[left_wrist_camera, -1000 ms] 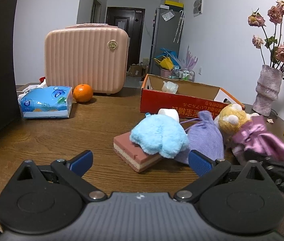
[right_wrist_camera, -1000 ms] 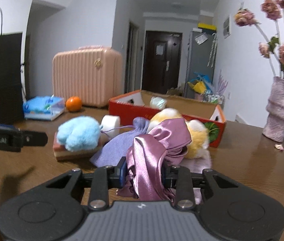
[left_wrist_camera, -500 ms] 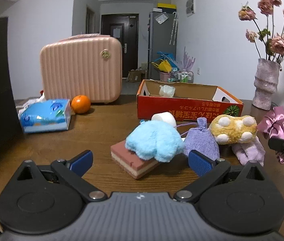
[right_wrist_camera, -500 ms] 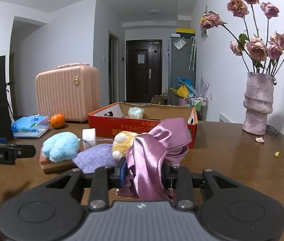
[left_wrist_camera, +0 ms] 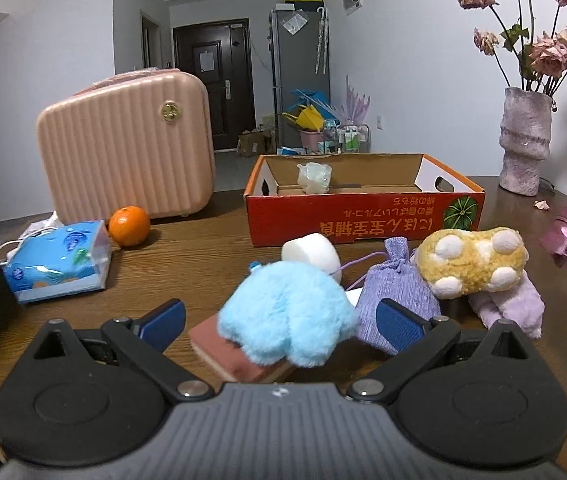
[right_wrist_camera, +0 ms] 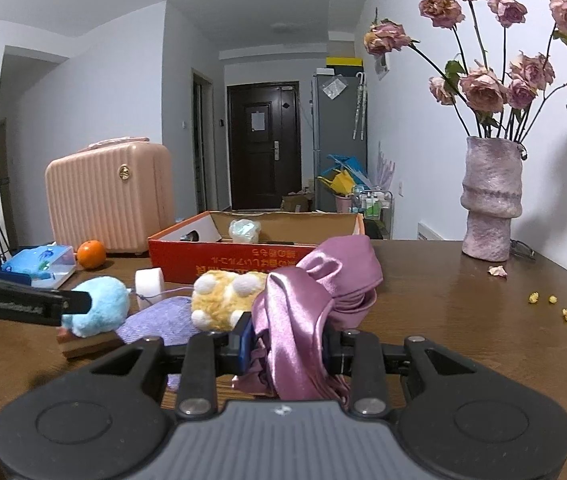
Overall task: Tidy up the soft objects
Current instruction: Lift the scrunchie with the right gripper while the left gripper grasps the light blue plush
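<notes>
Left wrist view: sits low over the brown wooden table (left_wrist_camera: 187,264), close behind the fluffy light-blue plush toy (left_wrist_camera: 287,312), facing the open red cardboard box (left_wrist_camera: 363,216) and hallway.
Right wrist view: sits further right, also low, facing the same way, slightly farther from the box (right_wrist_camera: 243,260).
Shared: both show the blue plush (right_wrist_camera: 101,306), the ribbed pink hard-shell suitcase (left_wrist_camera: 127,148), and the rough mauve vase of dried roses (right_wrist_camera: 491,204).
</notes>
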A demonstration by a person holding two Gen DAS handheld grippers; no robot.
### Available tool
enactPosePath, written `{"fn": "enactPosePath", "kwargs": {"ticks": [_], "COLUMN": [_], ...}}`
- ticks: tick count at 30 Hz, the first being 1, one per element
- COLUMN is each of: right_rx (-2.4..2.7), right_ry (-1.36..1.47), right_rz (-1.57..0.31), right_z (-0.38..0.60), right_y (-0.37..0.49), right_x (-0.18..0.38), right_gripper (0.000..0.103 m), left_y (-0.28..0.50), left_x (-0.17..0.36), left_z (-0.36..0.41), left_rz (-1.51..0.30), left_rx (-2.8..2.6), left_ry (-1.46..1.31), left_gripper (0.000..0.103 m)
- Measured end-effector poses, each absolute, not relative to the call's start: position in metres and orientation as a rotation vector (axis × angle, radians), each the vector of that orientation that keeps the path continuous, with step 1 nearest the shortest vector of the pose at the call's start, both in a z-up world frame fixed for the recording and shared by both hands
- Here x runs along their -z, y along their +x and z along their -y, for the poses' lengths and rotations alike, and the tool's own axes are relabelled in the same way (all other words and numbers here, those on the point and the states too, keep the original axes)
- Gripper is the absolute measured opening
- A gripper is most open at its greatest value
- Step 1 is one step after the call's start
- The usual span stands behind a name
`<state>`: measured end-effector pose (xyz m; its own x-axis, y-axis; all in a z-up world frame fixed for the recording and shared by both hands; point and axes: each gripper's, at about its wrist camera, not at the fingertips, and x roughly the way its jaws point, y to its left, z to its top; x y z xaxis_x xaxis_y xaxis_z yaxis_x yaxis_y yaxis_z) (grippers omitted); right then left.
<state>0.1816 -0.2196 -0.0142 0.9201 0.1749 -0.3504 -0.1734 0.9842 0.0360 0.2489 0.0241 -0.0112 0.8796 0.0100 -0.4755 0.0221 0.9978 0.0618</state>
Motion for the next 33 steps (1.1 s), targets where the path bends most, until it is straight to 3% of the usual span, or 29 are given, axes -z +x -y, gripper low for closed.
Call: {"fn": "enactPosePath", "kwargs": {"ticks": [15, 17, 19, 33], "right_rx": [-0.151, -0.148, -0.145, -0.144], "right_ry": [0.021, 0.023, 0.024, 0.023], "right_rz": [-0.406, -0.409, -0.411, -0.411], "right_z": [0.223, 0.224, 0.224, 0.223], "right_y": [0.196, 0.197, 0.198, 0.198], "right_x": [0.023, 0.024, 0.024, 0.025], "right_gripper": [0.031, 0.031, 0.031, 0.031], "left_y": [0.296, 0.296, 0.296, 0.280], "left_x": [0.039, 0.041, 0.041, 0.029], "left_z": [-0.024, -0.027, -0.029, -0.033], "left_rz": [-0.555, -0.559, -0.557, -0.487], "left_rx": [-0.016, -0.007, 0.002, -0.006], "left_ry": [0.076, 0.064, 0.053, 0.030], "left_gripper": [0.103, 0.100, 0.090, 0.083]}}
